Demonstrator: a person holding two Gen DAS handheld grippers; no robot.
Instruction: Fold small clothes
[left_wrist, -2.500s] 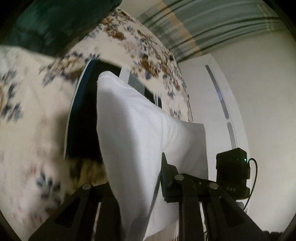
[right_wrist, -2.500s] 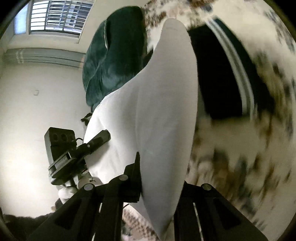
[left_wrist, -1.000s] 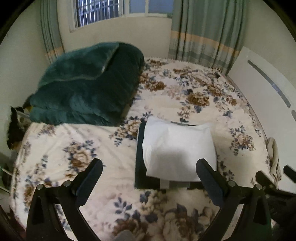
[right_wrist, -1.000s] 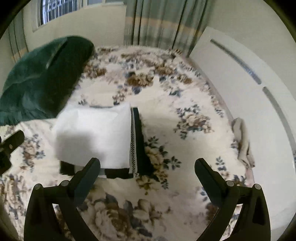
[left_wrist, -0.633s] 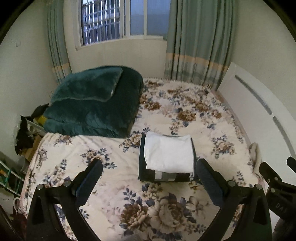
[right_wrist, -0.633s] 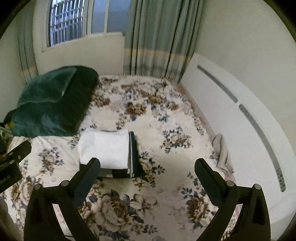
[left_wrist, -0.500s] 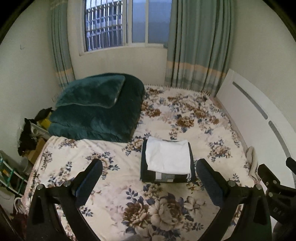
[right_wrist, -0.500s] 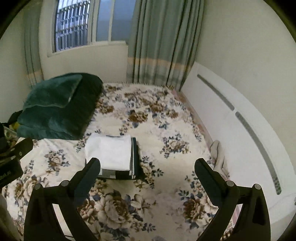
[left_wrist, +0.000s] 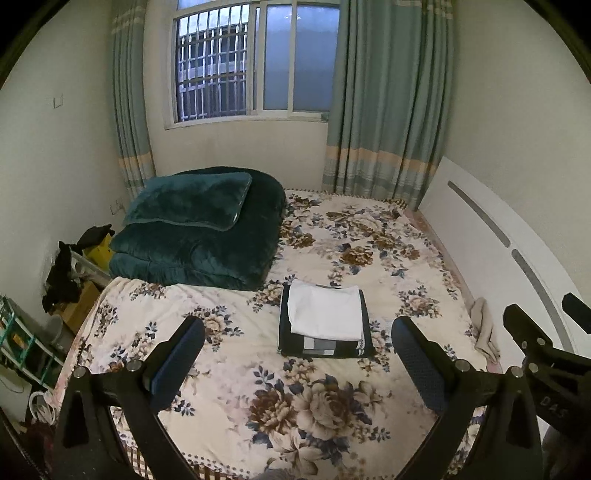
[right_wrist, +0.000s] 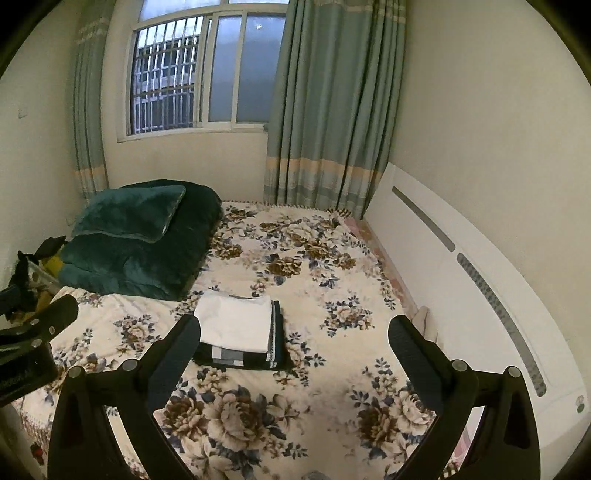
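A folded white garment (left_wrist: 325, 312) lies on top of a folded dark garment (left_wrist: 323, 347) with a checked edge, in the middle of the floral bed (left_wrist: 295, 406). The stack also shows in the right wrist view, the white garment (right_wrist: 234, 325) over the dark garment (right_wrist: 277, 343). My left gripper (left_wrist: 297, 350) is open and empty, held well back above the bed's near end. My right gripper (right_wrist: 293, 349) is open and empty too, to the right of the stack. The right gripper's body (left_wrist: 546, 354) shows at the left view's right edge.
A folded dark green quilt with a pillow (left_wrist: 199, 229) lies at the bed's far left. A beige cloth (left_wrist: 484, 328) lies at the bed's right edge by the white headboard (left_wrist: 491, 251). Shelves and clutter (left_wrist: 22, 339) stand left of the bed. Window and curtains (left_wrist: 388, 103) are behind.
Both grippers let go of the white garment, which now lies on the dark one. Both have drawn back and up from the bed, so the stack looks smaller.
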